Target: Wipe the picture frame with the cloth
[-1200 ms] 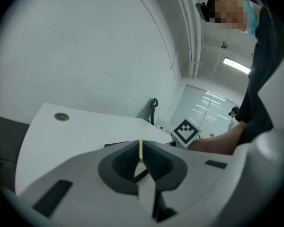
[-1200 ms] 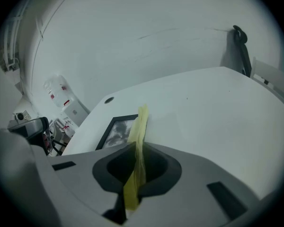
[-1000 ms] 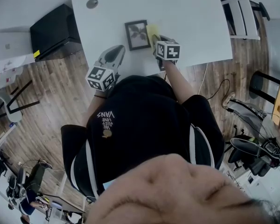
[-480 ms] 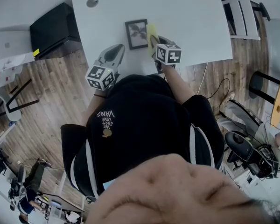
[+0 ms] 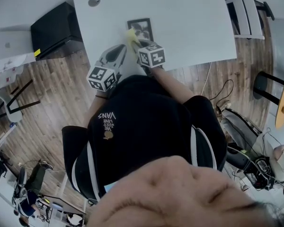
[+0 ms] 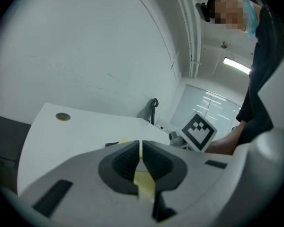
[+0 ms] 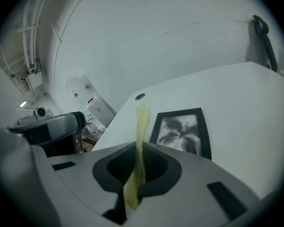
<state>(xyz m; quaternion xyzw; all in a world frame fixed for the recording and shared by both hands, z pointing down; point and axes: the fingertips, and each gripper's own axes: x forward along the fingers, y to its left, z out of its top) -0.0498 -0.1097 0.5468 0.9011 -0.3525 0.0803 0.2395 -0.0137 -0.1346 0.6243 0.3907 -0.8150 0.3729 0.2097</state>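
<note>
Weighing the risks, we see the right claw [image 7: 138, 148] pinching the thin yellow cloth [image 7: 142, 119] as a narrow upright strip. It is just beside one long edge of the black-rimmed picture frame with the leaf print [image 7: 181, 132], which lies flat and unheld on the white worktop [image 5: 189, 18]. The left claw [image 6: 140, 145] is pressed together on nothing we can make out, near the worktop's front edge and apart from the frame, so a sideways stroke could shove the light frame along instead of cleaning it. With so little cloth standing out, the hard claw tips could also scrape the picture's face if we press low.
</note>
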